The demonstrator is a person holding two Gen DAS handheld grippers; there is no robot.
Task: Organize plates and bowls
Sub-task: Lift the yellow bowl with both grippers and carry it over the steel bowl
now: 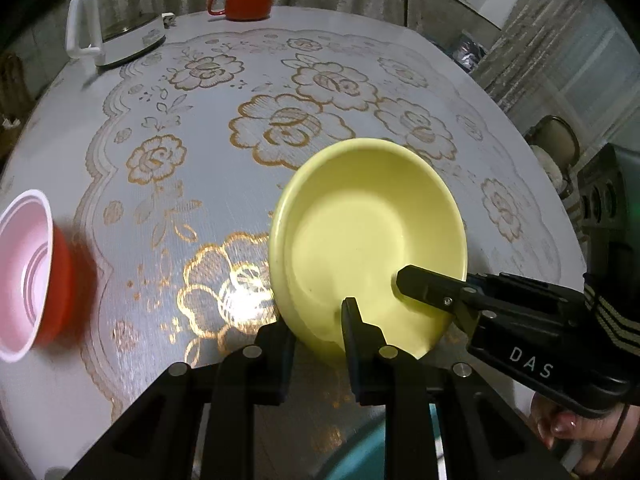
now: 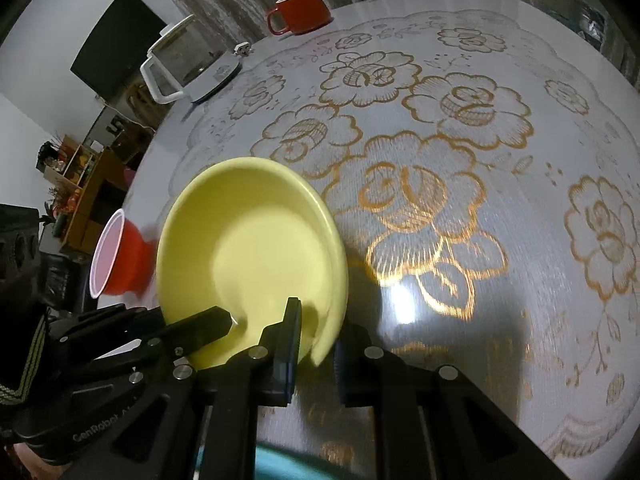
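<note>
yellow bowl point(image 1: 372, 224): pale, empty, tilted, rim clamped above the table.
red bowl point(image 1: 36, 276): pink inside, tipped sideways, well apart.

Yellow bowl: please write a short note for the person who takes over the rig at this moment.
Left hand-held gripper: shut on the near rim of the yellow bowl.
Right hand-held gripper: shut on the same bowl's rim, beside the left one.
The bowl is tilted, held by both.
Red bowl with pink inside: on the table, to the left, untouched.
Something teal shows at the bottom edge; cannot tell what.
Done: bowl gripped. Left: place it, then handle the red bowl.
</note>
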